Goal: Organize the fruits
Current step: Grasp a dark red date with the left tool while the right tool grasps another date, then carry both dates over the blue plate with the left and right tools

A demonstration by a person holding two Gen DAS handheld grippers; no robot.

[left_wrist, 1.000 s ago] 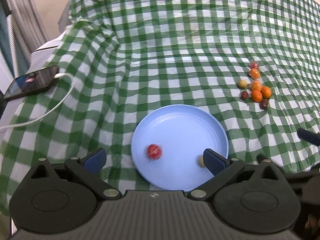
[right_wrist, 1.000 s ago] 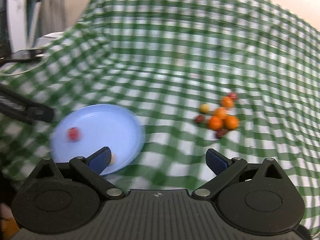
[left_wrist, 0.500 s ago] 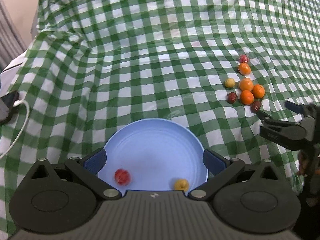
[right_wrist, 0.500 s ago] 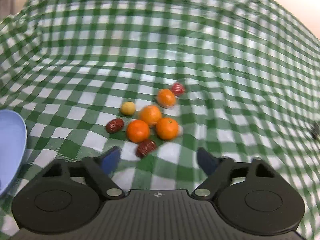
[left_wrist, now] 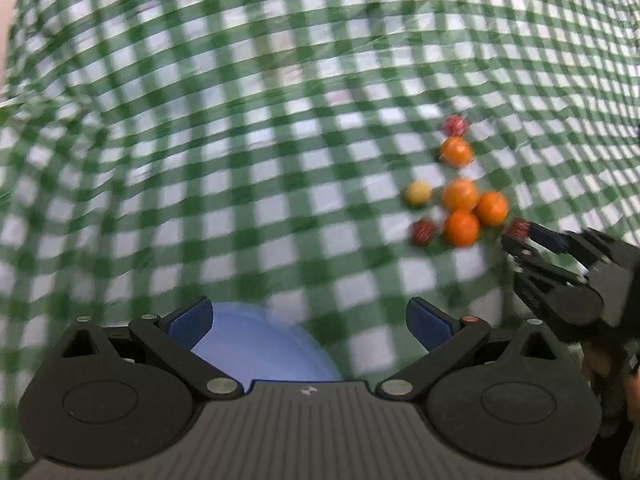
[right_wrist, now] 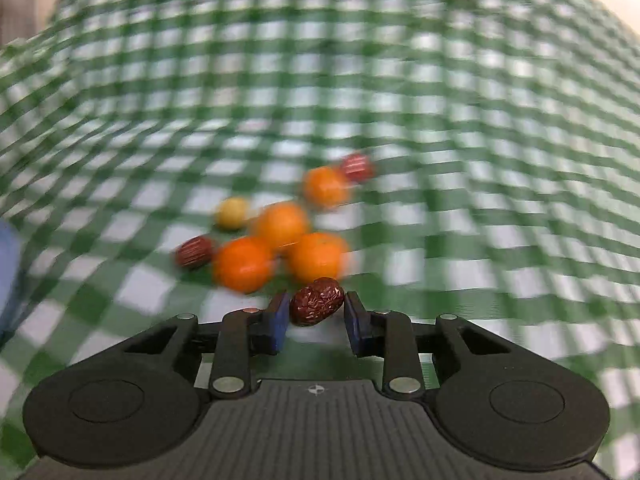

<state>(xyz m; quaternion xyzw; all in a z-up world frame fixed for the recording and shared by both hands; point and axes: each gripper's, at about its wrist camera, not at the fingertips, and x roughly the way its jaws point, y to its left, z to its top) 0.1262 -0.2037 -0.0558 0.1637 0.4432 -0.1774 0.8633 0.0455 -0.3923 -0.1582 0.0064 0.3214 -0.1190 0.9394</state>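
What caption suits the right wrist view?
Right claw closing on a wrinkled red date beside four oranges on green checked cloth.

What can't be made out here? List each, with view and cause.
- Blue plate: left wrist view, mostly behind the left claw's body; its contents are hidden.
- Same plate: right wrist view, cut off by the left edge.
- Far red fruit: right wrist view, motion blur; its kind is unclear.

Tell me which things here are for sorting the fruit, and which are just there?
For the job: right gripper, just closed around a wrinkled red date; four oranges; yellow fruit; another date; blue plate; left gripper, open.

Just there: green checked tablecloth.
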